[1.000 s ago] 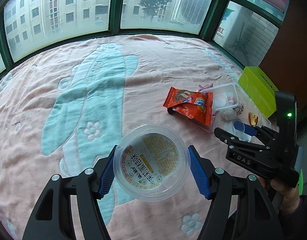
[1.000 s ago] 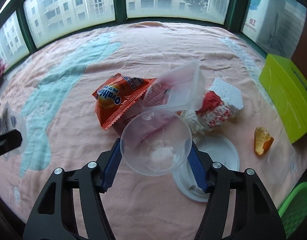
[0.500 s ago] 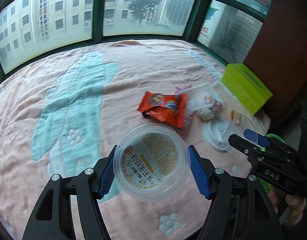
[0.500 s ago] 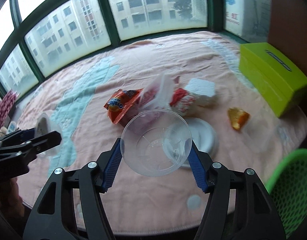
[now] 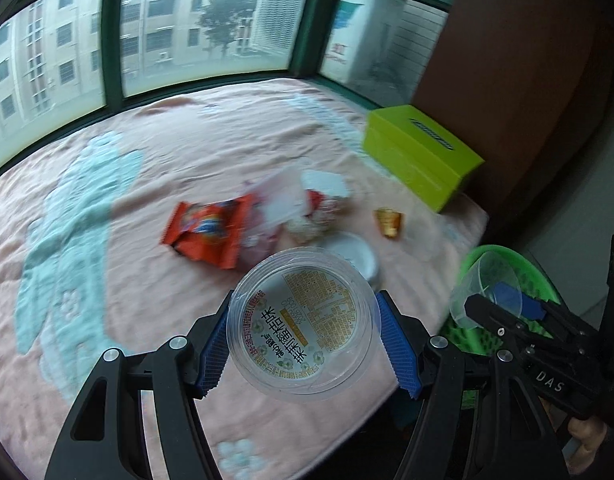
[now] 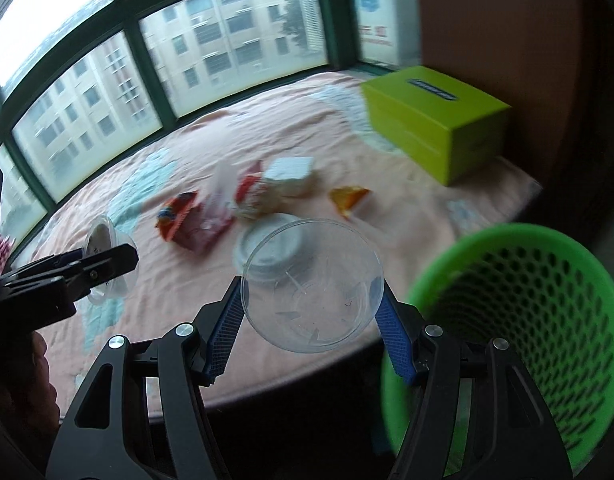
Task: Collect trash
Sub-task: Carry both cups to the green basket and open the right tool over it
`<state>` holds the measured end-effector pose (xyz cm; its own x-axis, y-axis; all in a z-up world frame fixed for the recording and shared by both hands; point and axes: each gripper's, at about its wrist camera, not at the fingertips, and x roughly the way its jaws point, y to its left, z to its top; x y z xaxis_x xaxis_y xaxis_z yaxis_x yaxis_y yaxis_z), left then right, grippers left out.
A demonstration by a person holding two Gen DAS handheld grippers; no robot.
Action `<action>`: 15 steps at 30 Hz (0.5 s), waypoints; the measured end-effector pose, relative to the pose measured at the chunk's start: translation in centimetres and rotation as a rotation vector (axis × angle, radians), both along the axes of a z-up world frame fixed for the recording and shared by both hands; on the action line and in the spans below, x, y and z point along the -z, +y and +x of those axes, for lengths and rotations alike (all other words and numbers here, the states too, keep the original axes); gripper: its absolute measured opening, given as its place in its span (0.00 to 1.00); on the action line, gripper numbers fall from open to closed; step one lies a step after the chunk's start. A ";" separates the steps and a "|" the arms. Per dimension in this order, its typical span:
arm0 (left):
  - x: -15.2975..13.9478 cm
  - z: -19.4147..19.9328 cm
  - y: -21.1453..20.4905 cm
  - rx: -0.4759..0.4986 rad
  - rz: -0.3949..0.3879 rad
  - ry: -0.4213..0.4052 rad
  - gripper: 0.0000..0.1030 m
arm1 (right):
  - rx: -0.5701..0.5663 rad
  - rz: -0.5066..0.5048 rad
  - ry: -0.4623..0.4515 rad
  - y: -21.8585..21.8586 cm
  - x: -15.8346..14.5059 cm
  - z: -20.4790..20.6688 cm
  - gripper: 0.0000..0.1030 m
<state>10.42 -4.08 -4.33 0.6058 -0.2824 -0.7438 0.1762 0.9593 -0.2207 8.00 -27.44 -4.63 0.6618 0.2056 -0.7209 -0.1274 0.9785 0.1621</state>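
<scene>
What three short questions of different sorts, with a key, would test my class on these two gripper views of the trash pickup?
1. True or false: the left gripper is empty.
2. Which container does the right gripper hold: A) green basket, B) clear plastic cup, C) orange snack wrapper?
3. Name the box standing at the far right of the pink blanket.

Key
1. False: it grips a labelled plastic tub.
2. B, the clear plastic cup; the green basket stands beside it, off the bed.
3. The lime-green box.
</scene>
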 end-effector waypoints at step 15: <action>-1.8 0.0 -9.4 0.202 -0.015 -0.024 0.63 | 0.244 0.000 0.009 -9.4 0.0 -4.2 0.62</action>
